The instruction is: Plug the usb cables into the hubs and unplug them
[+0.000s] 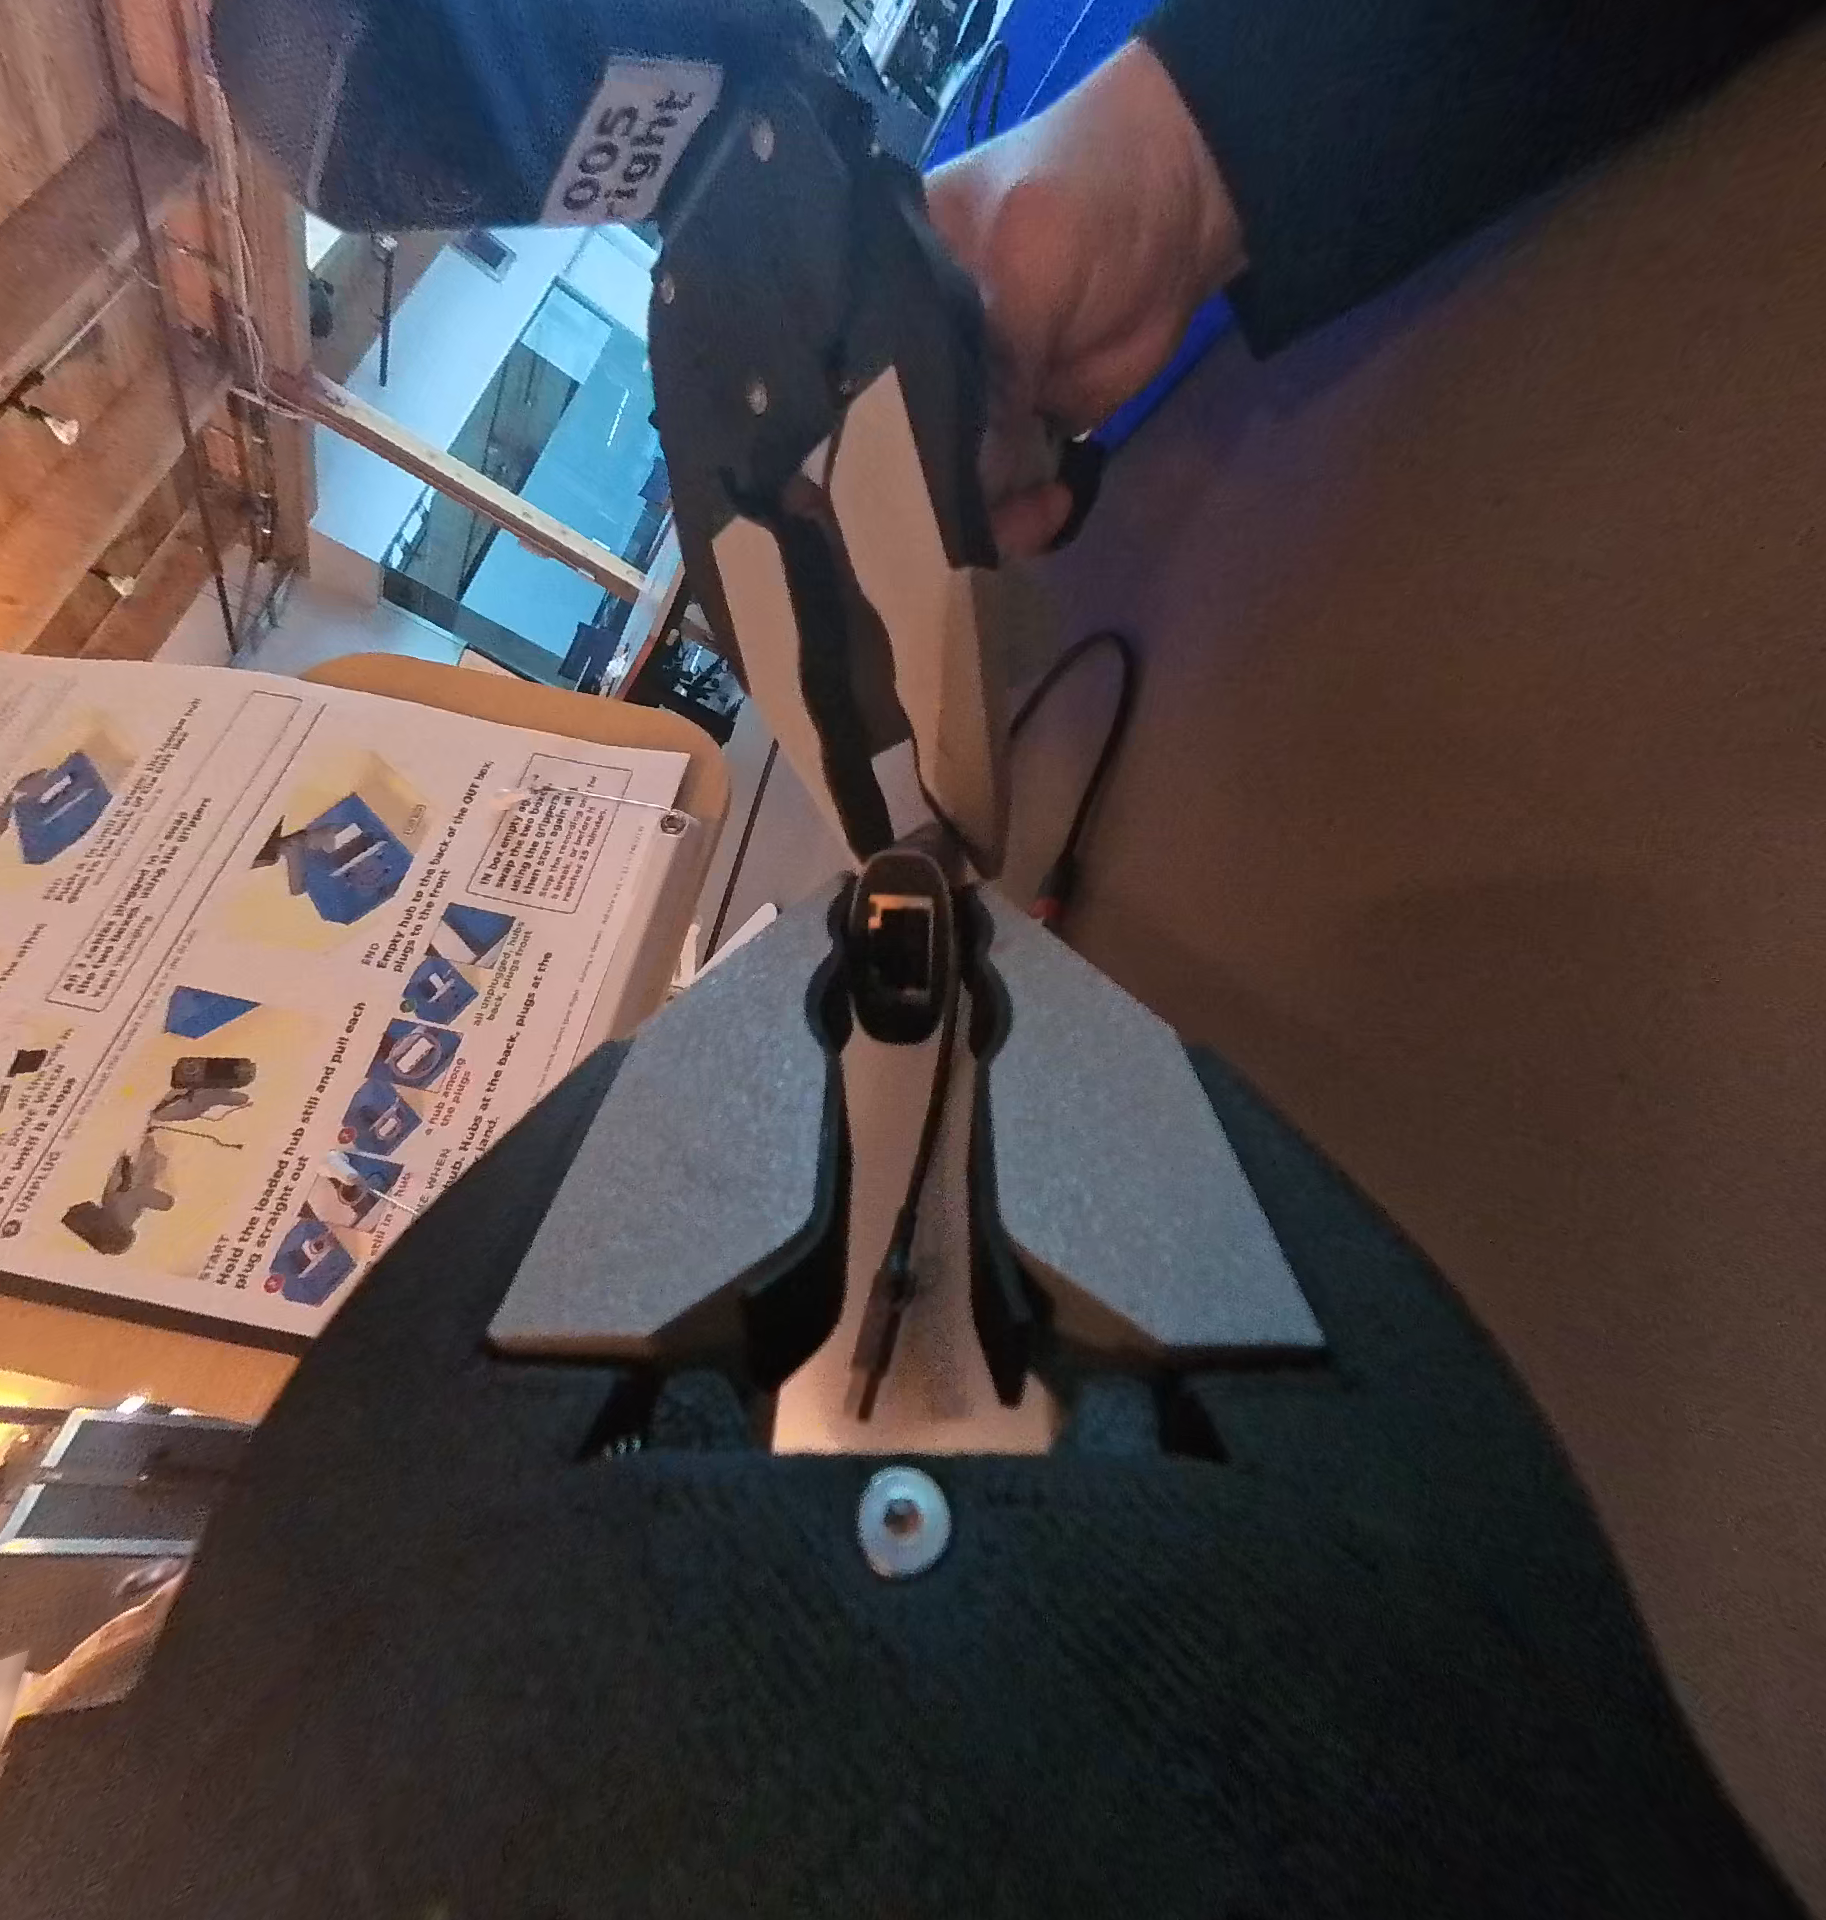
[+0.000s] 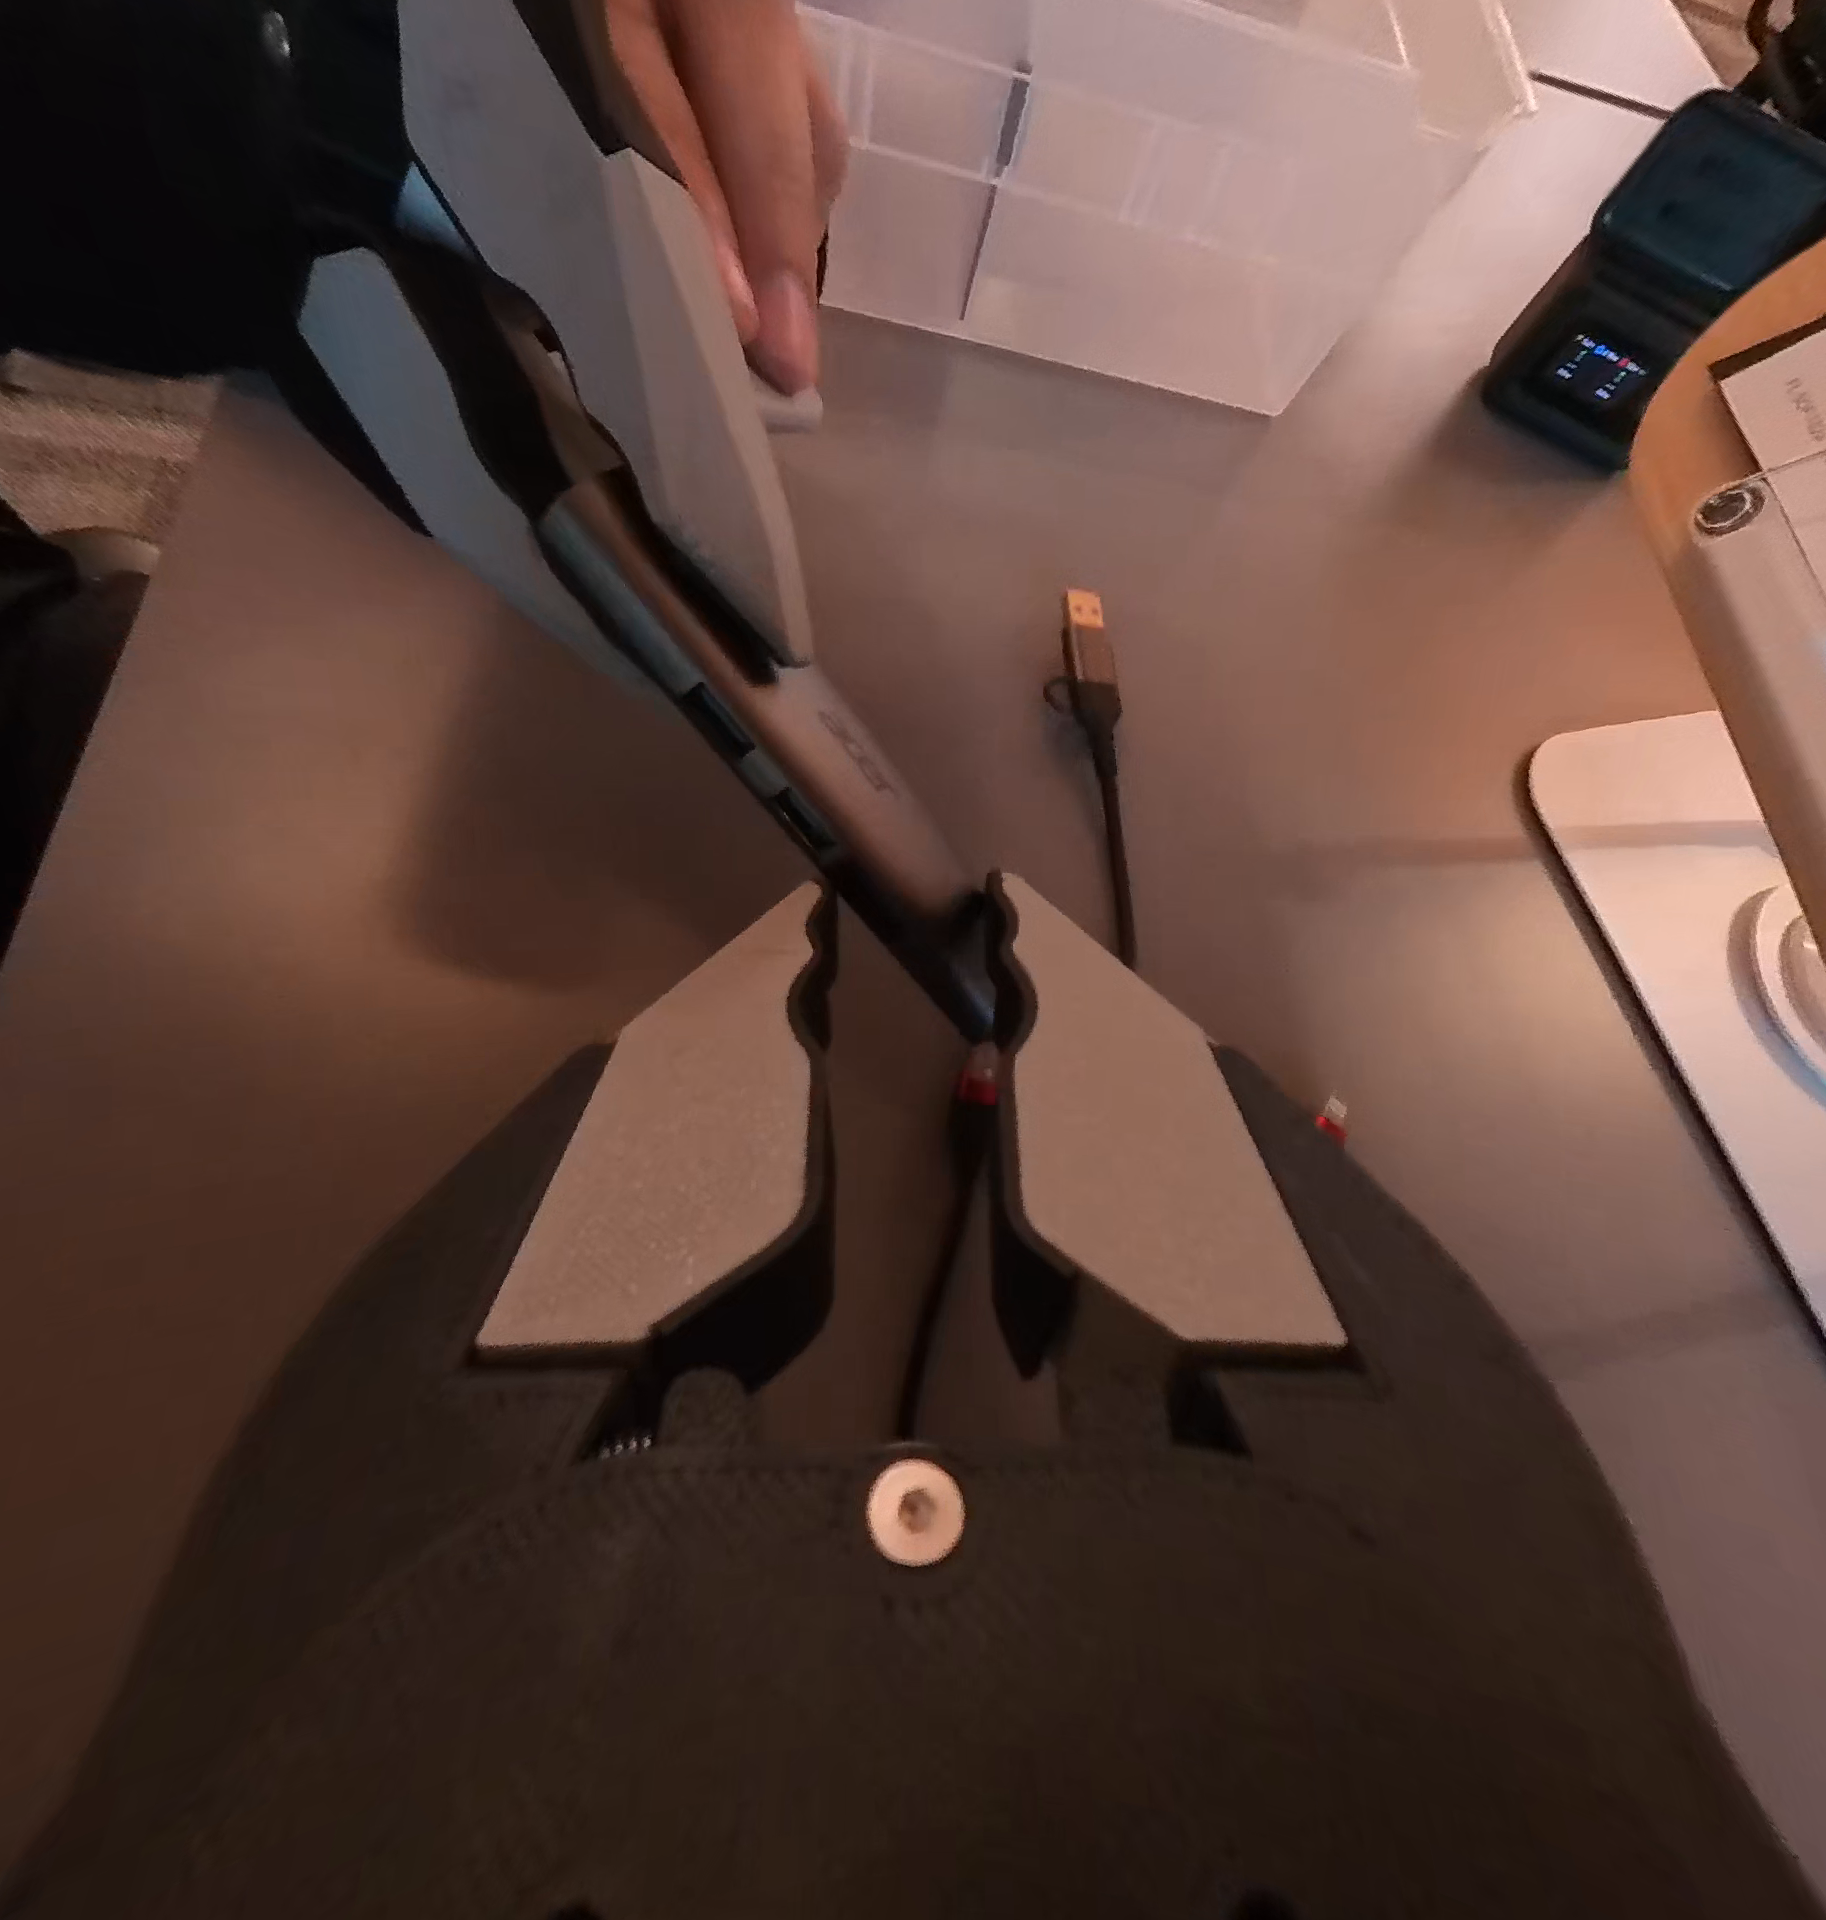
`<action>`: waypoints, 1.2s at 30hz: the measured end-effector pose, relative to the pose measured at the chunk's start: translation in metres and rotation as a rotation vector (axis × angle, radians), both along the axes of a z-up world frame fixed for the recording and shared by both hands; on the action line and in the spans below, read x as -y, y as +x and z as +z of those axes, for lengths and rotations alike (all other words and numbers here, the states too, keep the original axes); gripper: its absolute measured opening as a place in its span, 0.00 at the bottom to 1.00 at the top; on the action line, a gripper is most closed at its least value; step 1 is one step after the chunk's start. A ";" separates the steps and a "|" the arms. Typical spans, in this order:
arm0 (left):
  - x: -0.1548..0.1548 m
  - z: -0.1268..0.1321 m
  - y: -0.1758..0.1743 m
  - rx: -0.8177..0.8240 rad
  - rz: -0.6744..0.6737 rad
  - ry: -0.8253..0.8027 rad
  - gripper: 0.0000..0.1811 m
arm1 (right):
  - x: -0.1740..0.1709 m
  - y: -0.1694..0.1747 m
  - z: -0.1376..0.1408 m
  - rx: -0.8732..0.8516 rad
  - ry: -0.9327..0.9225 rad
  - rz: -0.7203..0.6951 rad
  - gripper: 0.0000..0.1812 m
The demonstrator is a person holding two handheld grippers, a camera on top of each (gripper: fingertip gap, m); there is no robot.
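Note:
A slim grey USB hub (image 2: 867,790) is held off the grey table (image 2: 389,727) between both grippers. My left gripper (image 1: 901,935) is shut on it; the hub's dark end (image 1: 901,966) shows at its fingertips. In the right wrist view the left gripper (image 2: 722,623) reaches in from the upper left. My right gripper (image 2: 914,935) is closed narrowly around the hub's near end, where a black USB plug with a red collar (image 2: 982,1075) sits against the right finger. Its cable (image 2: 930,1299) trails back between the fingers. In the left wrist view the right gripper (image 1: 930,831) comes down from above.
A loose grey USB-A plug (image 2: 1091,644) with its black cable lies on the table ahead. Another red-tipped cable end (image 2: 1330,1127) lies to the right, also seen in the left wrist view (image 1: 1054,894). Clear compartment boxes (image 2: 1096,208), a black screened device (image 2: 1657,291), a white base (image 2: 1657,894) and an instruction sheet (image 1: 265,935) surround. One gripper's finger ends stand about 4 cm off the other's. About 25 cm separates my right fingertips from the white base (image 2: 1657,894).

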State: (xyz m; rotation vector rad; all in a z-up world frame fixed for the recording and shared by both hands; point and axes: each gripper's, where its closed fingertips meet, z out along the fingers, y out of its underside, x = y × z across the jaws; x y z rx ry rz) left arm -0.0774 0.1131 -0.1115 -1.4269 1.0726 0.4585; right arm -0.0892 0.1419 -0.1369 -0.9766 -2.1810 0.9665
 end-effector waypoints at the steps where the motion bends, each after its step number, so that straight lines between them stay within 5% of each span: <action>1: 0.000 0.000 0.001 0.002 -0.004 -0.002 0.08 | 0.000 -0.001 -0.001 0.001 0.004 -0.004 0.14; 10: -0.008 -0.014 -0.015 -0.237 0.115 0.030 0.08 | -0.026 -0.005 0.005 0.017 -0.072 -0.151 0.13; 15: -0.017 -0.021 -0.027 -0.271 0.161 0.042 0.08 | -0.037 0.010 -0.025 0.259 -0.201 -0.197 0.26; 25: -0.029 -0.033 -0.037 -0.165 0.182 -0.019 0.08 | -0.053 0.022 -0.059 0.394 -0.150 -0.265 0.18; 30: -0.031 -0.033 -0.038 -0.138 0.187 -0.023 0.08 | -0.049 0.010 -0.060 0.355 -0.189 -0.253 0.07; 36: -0.034 -0.038 -0.041 -0.229 0.221 -0.016 0.08 | -0.032 0.001 -0.050 0.347 -0.280 -0.223 0.06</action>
